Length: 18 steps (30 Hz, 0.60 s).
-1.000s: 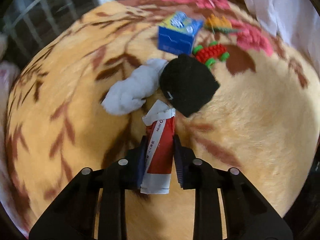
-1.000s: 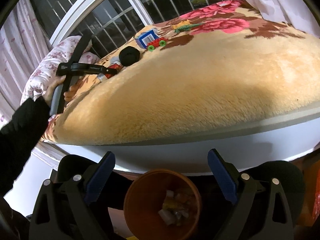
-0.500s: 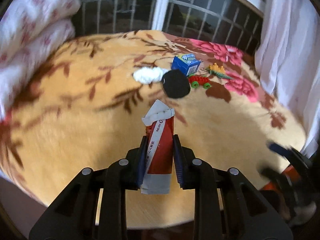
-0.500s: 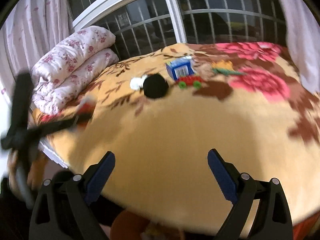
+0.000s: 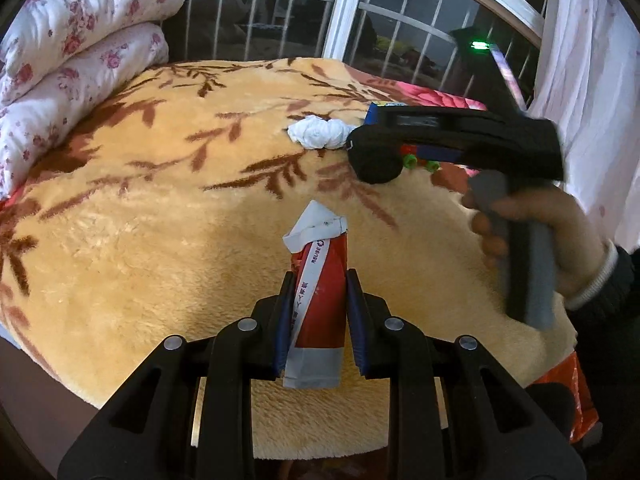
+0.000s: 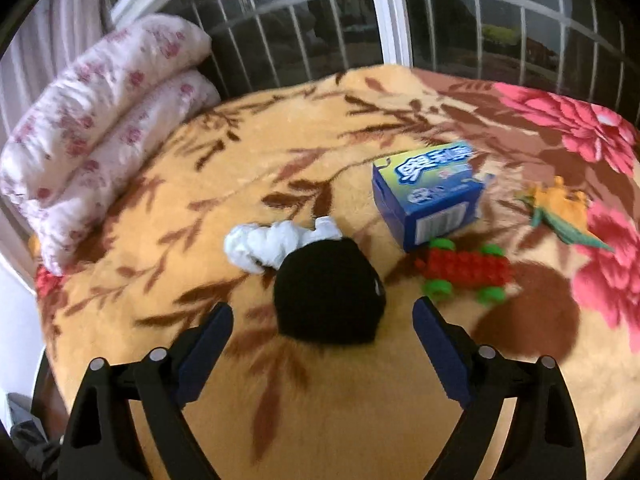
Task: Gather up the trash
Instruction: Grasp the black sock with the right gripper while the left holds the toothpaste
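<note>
The left gripper (image 5: 319,312) pinches a flat red wrapper (image 5: 318,300) between its two blue pads. The wrapper stands up above the fluffy yellow blanket (image 5: 160,240). It is red with a white stripe that has small writing on it. Its top end is torn, white and folded over, and its bottom end is grey.

The right gripper (image 6: 323,338) has its jaws spread wide with nothing between them. It hangs just over a black round cloth thing (image 6: 328,292) on the blanket. A crumpled white tissue (image 6: 276,246) touches the black thing on its far side. A blue box (image 6: 428,196) sits near, with a red and green block toy (image 6: 464,270) right in front of it. An orange and green toy (image 6: 560,212) lies farther right. A flowered quilt (image 6: 100,128) is rolled up by the window (image 6: 388,12).
</note>
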### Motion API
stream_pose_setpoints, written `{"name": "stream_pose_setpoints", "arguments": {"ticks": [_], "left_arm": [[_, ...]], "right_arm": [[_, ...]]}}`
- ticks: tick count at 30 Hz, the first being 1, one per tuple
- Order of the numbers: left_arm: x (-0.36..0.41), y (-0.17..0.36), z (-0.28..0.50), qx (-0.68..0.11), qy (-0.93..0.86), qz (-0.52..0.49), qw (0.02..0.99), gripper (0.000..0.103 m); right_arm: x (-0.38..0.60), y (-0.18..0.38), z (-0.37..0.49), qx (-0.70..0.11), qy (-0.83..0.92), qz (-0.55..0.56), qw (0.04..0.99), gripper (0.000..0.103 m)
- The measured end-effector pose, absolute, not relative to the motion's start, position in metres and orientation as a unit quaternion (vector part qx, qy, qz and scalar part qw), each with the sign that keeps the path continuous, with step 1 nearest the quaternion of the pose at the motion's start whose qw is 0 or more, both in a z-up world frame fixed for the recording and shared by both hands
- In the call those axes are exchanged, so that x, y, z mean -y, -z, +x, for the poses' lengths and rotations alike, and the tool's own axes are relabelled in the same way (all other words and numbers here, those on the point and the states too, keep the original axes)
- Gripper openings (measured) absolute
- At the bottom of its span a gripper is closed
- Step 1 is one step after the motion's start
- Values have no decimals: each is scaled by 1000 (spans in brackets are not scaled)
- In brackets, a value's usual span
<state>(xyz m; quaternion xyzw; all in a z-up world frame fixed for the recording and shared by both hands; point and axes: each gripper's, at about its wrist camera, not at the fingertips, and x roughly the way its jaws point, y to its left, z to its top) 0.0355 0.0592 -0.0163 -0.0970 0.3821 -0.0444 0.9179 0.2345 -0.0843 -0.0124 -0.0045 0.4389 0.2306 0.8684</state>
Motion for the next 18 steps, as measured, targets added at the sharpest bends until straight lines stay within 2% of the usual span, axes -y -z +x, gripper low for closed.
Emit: {"name": "stream_pose_setpoints", "arguments": {"ticks": [4,5,9,18], "left_arm": [[-62,18,38,-380,43,-98,919,24],[-63,19,38,-378,43,-100,919,24],[-70,23,41,-380,48,-121,916,24],[-73,3,18,-372,86,-146,913,24]], "right_arm": [[72,30,255,-467,-210,-20,859,61],[74,33,258,-470,-206,-13,858,58],[91,23,244,-458,-211,38,863,55],[154,-39,114,-366,-244,71,895,55]]}}
